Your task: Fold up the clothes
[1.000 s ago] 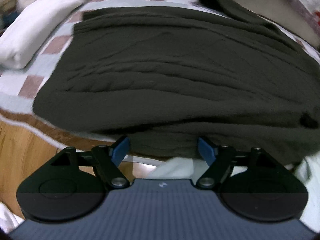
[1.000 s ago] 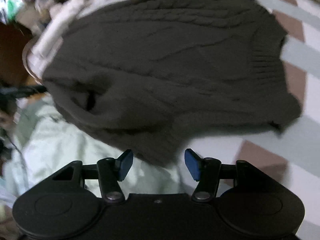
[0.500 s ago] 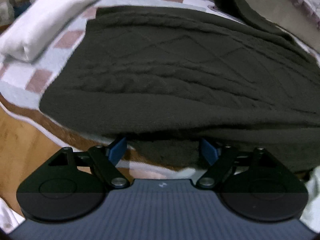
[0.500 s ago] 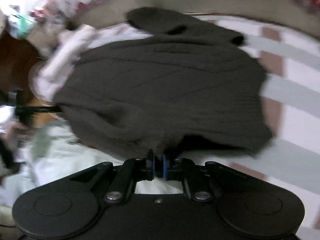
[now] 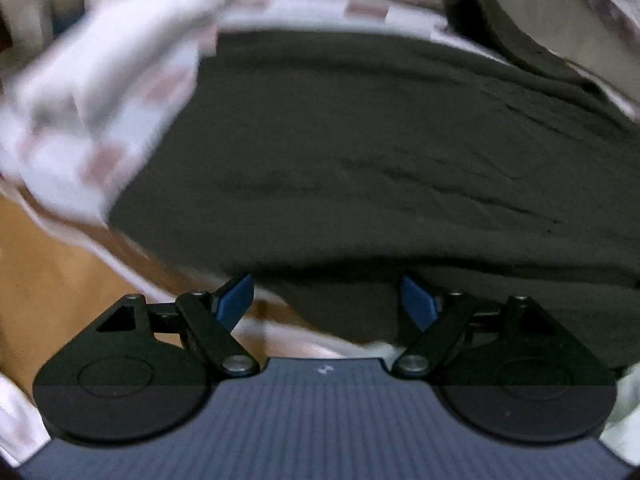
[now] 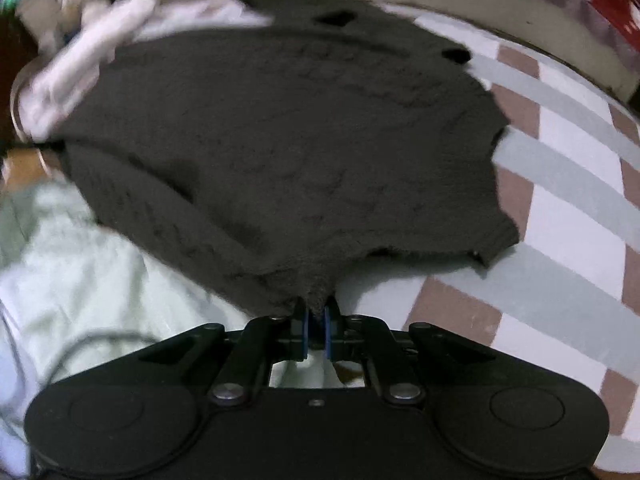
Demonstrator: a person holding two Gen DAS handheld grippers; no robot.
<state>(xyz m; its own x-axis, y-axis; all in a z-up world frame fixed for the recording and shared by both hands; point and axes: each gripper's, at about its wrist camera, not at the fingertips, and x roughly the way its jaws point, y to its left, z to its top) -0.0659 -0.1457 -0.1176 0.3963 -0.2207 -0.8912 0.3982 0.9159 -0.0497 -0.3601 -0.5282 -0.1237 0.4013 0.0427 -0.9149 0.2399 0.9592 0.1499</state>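
A dark knitted sweater (image 5: 360, 152) lies spread on a checked table cover (image 6: 568, 216). In the right wrist view the sweater (image 6: 288, 136) fills the middle, and my right gripper (image 6: 316, 322) is shut on its near edge, the knit bunched up between the blue pads. In the left wrist view my left gripper (image 5: 328, 300) stands open at the sweater's near hem. The hem hangs between the blue fingertips (image 5: 236, 298) without being pressed. A sleeve (image 5: 492, 32) trails off at the back right.
A folded white garment (image 5: 112, 80) lies at the back left on the cover. The wooden floor (image 5: 48, 272) shows past the table's left edge. Pale green cloth (image 6: 92, 272) lies below the sweater on the left of the right wrist view.
My right gripper went from open to shut on the sweater's near edge and lifted it a little. The left gripper stayed open at the hem, its view rolling slightly.
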